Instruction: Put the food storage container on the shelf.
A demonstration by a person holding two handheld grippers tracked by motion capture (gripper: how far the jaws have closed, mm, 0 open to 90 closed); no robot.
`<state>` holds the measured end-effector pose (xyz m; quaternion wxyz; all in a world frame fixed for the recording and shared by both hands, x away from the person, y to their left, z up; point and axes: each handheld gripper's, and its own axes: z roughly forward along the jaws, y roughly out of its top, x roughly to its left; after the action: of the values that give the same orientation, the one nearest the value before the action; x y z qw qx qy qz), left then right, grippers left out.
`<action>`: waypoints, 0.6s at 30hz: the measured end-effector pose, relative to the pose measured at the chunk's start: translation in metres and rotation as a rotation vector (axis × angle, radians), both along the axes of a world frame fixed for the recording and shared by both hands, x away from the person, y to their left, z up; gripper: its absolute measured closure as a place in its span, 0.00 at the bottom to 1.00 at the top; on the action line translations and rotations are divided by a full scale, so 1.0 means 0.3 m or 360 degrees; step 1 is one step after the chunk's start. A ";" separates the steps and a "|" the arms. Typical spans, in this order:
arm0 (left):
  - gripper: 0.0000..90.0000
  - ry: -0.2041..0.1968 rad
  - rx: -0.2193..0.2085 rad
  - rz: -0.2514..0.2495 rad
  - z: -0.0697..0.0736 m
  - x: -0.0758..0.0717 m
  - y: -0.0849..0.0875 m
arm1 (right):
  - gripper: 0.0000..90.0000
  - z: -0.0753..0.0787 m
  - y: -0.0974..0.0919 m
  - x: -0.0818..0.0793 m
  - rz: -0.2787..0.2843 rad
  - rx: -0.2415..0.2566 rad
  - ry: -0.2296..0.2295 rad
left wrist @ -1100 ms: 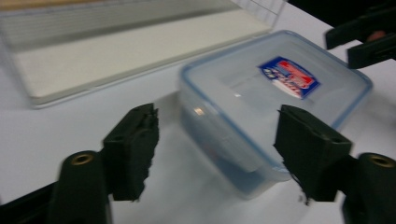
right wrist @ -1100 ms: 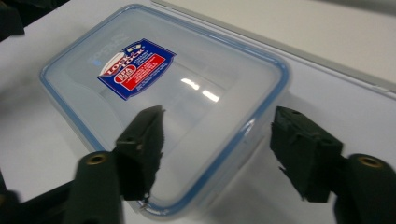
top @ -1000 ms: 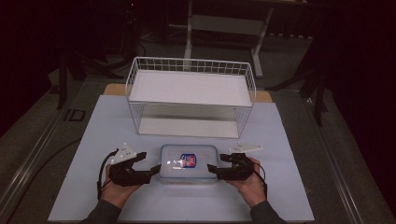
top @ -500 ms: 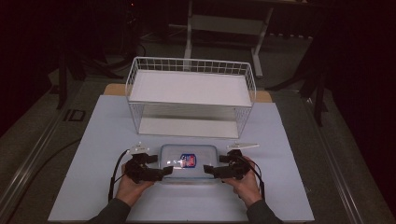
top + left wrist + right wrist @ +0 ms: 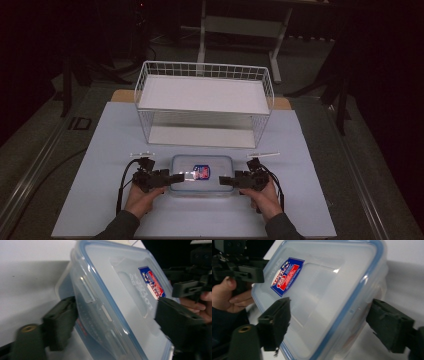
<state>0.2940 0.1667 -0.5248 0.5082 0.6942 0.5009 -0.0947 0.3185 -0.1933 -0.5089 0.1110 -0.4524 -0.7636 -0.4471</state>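
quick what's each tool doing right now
Left tool: open, jaws straddling the left end of the clear blue-rimmed plastic container.
Right tool: open, jaws straddling its right end.

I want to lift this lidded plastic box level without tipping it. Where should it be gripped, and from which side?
Grip the container at its two short ends, one tongs from each side: left tongs and right tongs already straddle those ends. The box is long and flat, so opposite end holds should balance it; the lid's rim and end flaps give an edge.

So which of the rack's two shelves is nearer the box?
The lower shelf of the wire rack. It sits at table level, just behind the lidded plastic box; the upper shelf is raised above it.
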 end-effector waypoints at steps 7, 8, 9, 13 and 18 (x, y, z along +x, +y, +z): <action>0.42 -0.0025 -0.0044 0.0017 0.019 -0.035 0.024 | 0.40 0.009 -0.039 -0.013 0.0001 0.0081 0.0010; 0.43 -0.0033 -0.0041 0.0014 0.022 -0.041 0.025 | 0.43 0.013 -0.046 -0.020 0.0006 0.0093 -0.0001; 0.45 -0.0044 -0.0042 0.0010 0.027 -0.052 0.029 | 0.45 0.016 -0.050 -0.024 0.0008 0.0101 -0.0006; 0.50 -0.0029 -0.0092 0.0018 0.027 -0.082 0.039 | 0.54 0.021 -0.075 -0.047 0.0027 0.0158 -0.0020; 0.52 -0.0029 -0.0083 0.0012 0.032 -0.110 0.042 | 0.57 0.022 -0.086 -0.061 0.0045 0.0190 -0.0038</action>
<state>0.2610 0.1792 -0.5152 0.5310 0.6795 0.4963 -0.0996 0.3001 -0.2190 -0.5024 0.1350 -0.4287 -0.7432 -0.4956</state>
